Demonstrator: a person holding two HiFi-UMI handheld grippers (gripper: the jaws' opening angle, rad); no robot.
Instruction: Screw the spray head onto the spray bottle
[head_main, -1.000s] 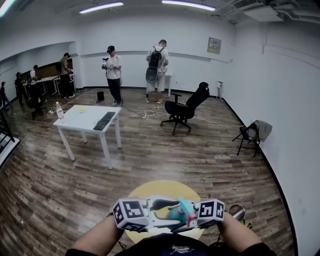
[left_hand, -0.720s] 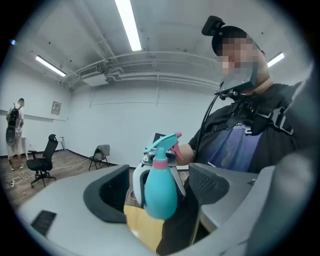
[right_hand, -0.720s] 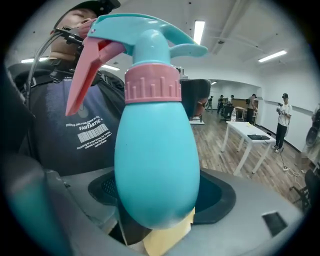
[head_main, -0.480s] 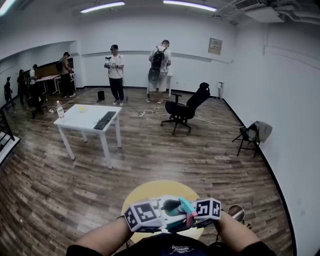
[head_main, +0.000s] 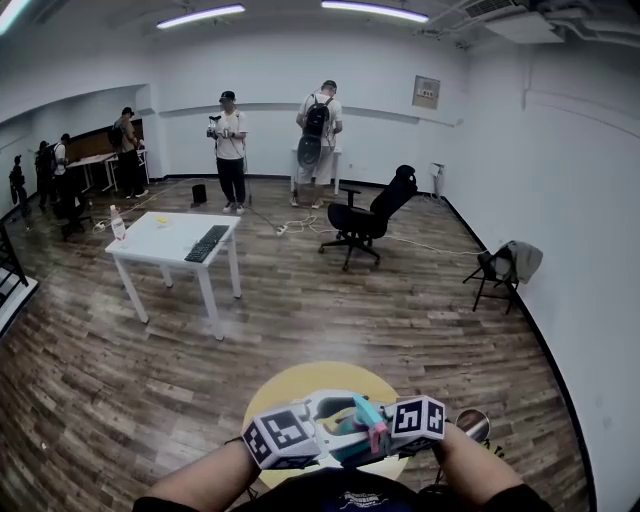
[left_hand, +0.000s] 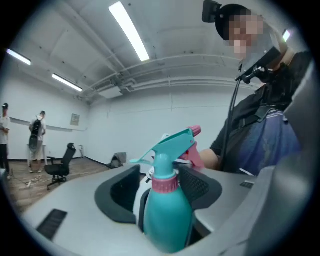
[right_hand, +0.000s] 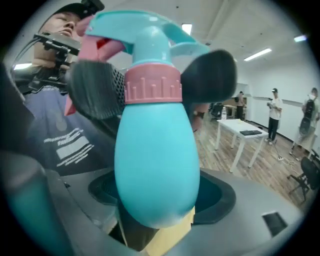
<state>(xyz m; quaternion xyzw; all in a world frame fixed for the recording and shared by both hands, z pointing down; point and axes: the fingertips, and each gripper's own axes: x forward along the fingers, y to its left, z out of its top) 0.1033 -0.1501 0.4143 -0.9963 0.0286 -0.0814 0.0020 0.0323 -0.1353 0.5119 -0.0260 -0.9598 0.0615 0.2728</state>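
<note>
Floor: one, wood planks (head_main: 400, 320), wall to wall.
People: person in a cap (head_main: 229, 140) and person with a backpack (head_main: 318, 125) by the far wall; others at far left are too small to count.
Worktops: two; white worktop (head_main: 160, 238) bearing one keyboard (head_main: 208, 242), round yellow worktop (head_main: 300, 380) beneath the grippers.
Chairs: two; black office chair (head_main: 365, 220), folding chair (head_main: 505, 265) with cloth draped on it.
Hand-held grippers: two. Right hand-held gripper (right_hand: 160, 200) clamps the bottle's lower body. Left hand-held gripper (left_hand: 161, 186) has just been opening its jaws; the collar stands between them, a gap on one side, so it is unclamped.
Spray bottle: one, teal (right_hand: 157, 150), held in the air above the yellow worktop.
Spray head: one, teal (left_hand: 170, 145), seated on the bottle's neck.
Collar: one, pink, ribbed (right_hand: 152, 85).
Head view only: the whole room.
Left gripper view only: pink trigger (left_hand: 192, 152), wearer's torso (left_hand: 265, 135).
Right gripper view only: bottle's base in its jaws.
</note>
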